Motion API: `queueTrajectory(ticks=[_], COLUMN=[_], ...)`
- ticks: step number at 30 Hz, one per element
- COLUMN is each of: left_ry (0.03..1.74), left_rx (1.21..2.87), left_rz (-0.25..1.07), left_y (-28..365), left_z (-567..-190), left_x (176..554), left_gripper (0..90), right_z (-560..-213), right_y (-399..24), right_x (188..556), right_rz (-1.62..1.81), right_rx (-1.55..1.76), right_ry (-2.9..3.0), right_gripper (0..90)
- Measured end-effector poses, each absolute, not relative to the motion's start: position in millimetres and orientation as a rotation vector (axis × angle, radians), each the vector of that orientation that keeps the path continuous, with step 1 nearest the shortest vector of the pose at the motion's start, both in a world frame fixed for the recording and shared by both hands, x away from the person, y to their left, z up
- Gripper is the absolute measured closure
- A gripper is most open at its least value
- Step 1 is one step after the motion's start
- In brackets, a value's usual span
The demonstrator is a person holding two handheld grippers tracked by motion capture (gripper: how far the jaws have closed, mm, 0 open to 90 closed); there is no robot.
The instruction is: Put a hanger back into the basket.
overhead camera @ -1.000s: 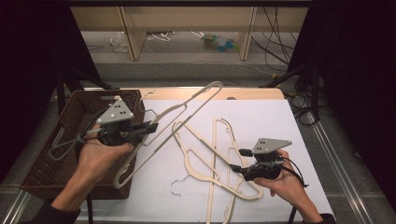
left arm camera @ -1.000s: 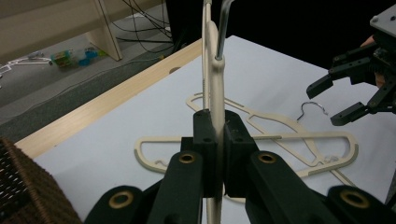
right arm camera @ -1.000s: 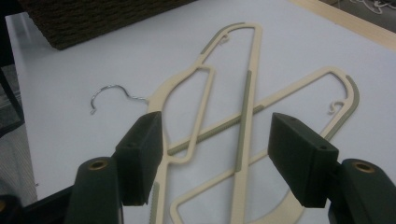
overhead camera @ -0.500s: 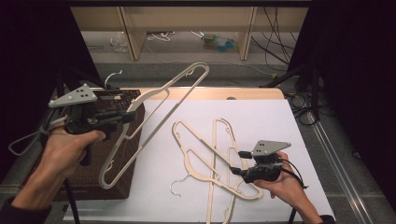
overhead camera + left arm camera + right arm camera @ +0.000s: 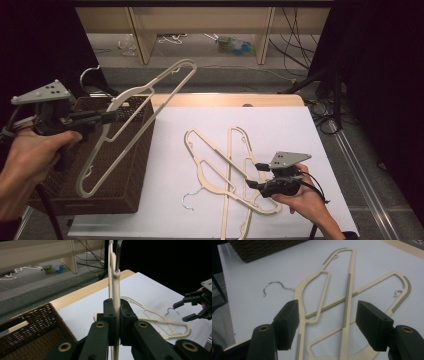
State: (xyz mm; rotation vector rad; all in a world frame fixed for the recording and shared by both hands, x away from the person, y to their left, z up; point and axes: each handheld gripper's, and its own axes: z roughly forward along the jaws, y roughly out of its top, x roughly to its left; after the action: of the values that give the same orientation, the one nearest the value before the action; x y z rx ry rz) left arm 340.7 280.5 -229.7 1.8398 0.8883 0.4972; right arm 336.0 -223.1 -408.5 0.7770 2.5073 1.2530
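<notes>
My left gripper (image 5: 107, 116) is shut on a cream plastic hanger (image 5: 181, 64) and holds it in the air, tilted over the brown wicker basket (image 5: 125, 165). In the left gripper view the jaws (image 5: 116, 302) pinch the hanger's thin edge (image 5: 114, 270), and its metal hook rises above. Two more cream hangers (image 5: 210, 160) lie crossed on the white table top (image 5: 290, 130). My right gripper (image 5: 252, 175) stands open just above their near ends. In its own view the open gripper (image 5: 328, 322) frames the crossed hangers (image 5: 349, 290), with nothing between the pads.
The basket (image 5: 30, 335) stands at the table's left side. The right gripper (image 5: 192, 307) shows far off in the left gripper view. A loose metal hook (image 5: 272, 286) of one lying hanger points toward the basket (image 5: 262, 247). Cables and shelving lie beyond the table.
My left gripper has carried the hanger up and to the left, from above the table's middle to over the basket. The right gripper has kept still.
</notes>
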Motion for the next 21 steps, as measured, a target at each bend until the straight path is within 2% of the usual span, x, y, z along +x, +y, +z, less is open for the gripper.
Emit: queueTrajectory(ticks=[7, 21], left_ry=[0.942, 1.003], left_rx=[1.81, 1.84], left_rz=[0.508, 0.548], left_y=[315.5, 353.5], left_z=[-245.9, -263.9], left_x=[355.1, 383.3], left_gripper=[86.0, 86.0], right_z=[-410.0, -413.6], right_y=[-223.2, -224.4], right_x=[329.4, 324.4], right_rz=[1.277, 1.28], right_rx=[0.799, 0.801], right_ry=[2.476, 2.482], right_gripper=[29.7, 29.6])
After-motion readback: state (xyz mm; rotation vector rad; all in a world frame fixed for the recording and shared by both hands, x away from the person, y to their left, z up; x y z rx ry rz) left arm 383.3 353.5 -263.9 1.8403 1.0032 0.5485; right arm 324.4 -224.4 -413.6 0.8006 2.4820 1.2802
